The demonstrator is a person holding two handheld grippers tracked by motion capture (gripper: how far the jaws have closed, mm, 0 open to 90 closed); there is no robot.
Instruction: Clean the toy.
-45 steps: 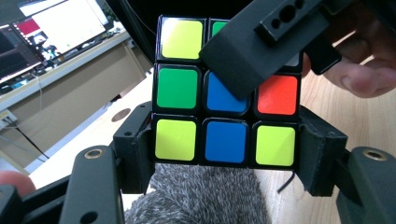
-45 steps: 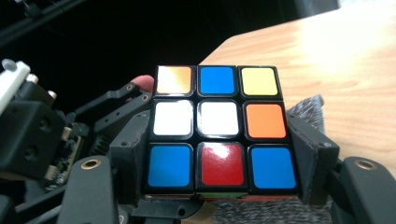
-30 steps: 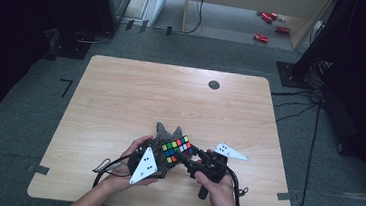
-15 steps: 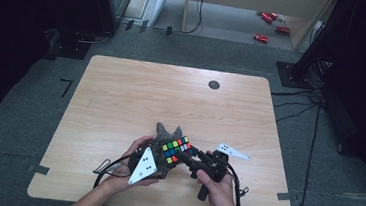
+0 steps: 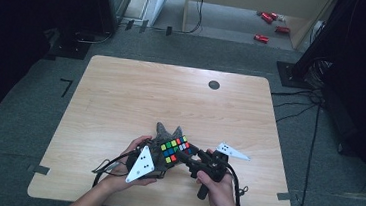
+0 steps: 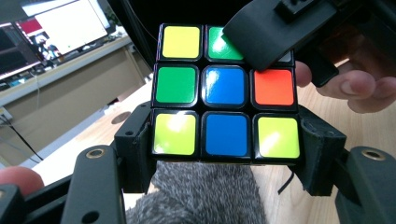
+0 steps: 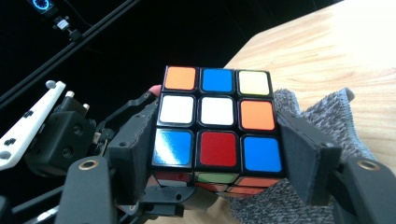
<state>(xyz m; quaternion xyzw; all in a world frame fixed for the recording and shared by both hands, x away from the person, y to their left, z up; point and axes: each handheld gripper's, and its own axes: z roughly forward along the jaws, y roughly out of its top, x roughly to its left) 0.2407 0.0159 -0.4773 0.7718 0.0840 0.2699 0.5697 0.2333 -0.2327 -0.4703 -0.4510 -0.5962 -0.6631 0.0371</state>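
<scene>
Pale wooden table point(image 5: 120, 107), a grey knitted cloth point(image 5: 167, 132) lying near its front edge.

A puzzle cube point(image 5: 173, 150) sits near the table's point(image 5: 121, 92) six o'clock edge, above a knitted cloth point(image 5: 167, 131) that extends toward twelve o'clock. The left gripper point(image 5: 159, 153) lies at the cube's eight o'clock, the right gripper point(image 5: 185, 156) at its four o'clock. A round grommet point(image 5: 214, 84) lies at the table's one o'clock.

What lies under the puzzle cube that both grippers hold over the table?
A grey knitted cloth lies under the puzzle cube, spreading onto the wooden table. The left gripper and right gripper clamp the cube. Whatever the cloth covers is hidden.
</scene>
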